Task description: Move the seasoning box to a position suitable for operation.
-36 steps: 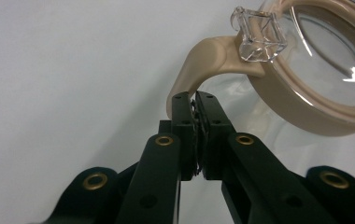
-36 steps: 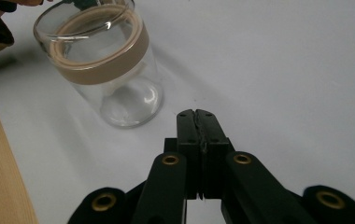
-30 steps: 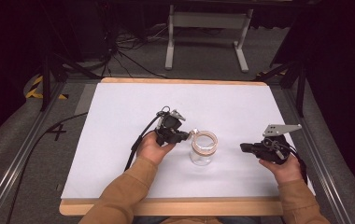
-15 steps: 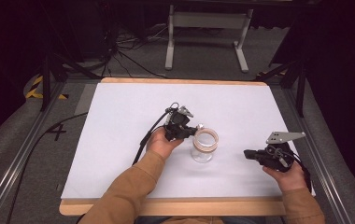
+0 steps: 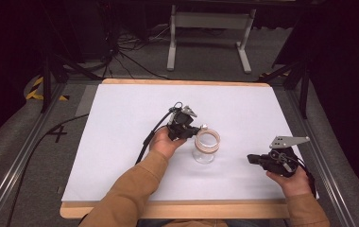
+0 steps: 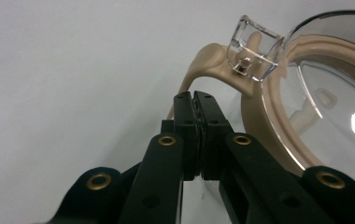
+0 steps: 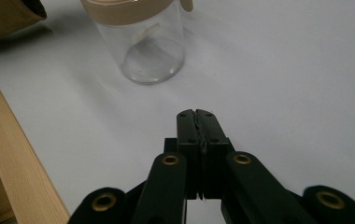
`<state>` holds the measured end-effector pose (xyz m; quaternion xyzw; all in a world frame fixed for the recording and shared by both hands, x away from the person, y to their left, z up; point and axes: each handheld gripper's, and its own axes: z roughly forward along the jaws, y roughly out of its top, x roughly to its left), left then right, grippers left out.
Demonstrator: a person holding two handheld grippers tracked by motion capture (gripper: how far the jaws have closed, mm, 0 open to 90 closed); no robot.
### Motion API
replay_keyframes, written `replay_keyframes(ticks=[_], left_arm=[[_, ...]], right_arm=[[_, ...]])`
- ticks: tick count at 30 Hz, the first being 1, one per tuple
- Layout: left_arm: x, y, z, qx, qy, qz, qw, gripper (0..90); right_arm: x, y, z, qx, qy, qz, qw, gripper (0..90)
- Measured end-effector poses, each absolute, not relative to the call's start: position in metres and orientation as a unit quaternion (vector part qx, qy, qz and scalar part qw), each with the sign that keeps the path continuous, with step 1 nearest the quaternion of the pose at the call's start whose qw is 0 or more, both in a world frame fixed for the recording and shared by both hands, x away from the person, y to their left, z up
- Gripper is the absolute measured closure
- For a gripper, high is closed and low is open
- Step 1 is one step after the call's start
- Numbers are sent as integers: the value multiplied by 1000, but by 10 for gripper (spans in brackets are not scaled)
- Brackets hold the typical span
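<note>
A clear glass jar (image 5: 205, 152) with a beige lid ring (image 5: 207, 141) stands upright mid-table on the white sheet (image 5: 121, 123). My left gripper (image 5: 195, 128) is shut and its tips are at the jar's left rim. In the left gripper view, the shut left gripper (image 6: 195, 96) sits just below a beige loop (image 6: 202, 63) on the lid, beside a clear tab (image 6: 255, 49). I cannot tell whether they touch. My right gripper (image 5: 253, 158) is shut and empty, low over the sheet to the right of the jar. The right gripper (image 7: 195, 113) points at the jar (image 7: 143, 46), well short of it.
The wooden table edge (image 5: 177, 210) runs along the near side, and it also appears as the wooden edge (image 7: 12, 158) at the left of the right gripper view. A sleeve (image 7: 7, 14) shows at that view's top left. Cables and a stand (image 5: 208, 28) lie on the floor beyond.
My left gripper has moved right, up to the jar's rim. My right gripper has drawn back toward the near edge. The jar has stayed put.
</note>
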<state>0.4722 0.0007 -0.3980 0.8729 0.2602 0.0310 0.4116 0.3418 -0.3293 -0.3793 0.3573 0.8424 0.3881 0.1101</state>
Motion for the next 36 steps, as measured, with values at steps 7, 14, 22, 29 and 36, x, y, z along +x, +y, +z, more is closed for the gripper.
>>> replay_keyframes(ticks=[7,14,22,29,36], left_arm=[[456,29,-378,861,276,49,424,827],[436,70,-361,828,313,22,464,725],[414,109,-358,810,345,47,472,707],[400,133,-360,797,366,64,476,703],[394,141,-363,796,370,70,474,678]], right_arm=[[353,-321,-373,343,841,406,102,894],[374,-303,-354,304,835,450,88,895],[408,-263,-334,253,840,473,79,895],[438,-226,-331,231,857,455,76,895],[458,-214,-338,238,866,432,79,896]])
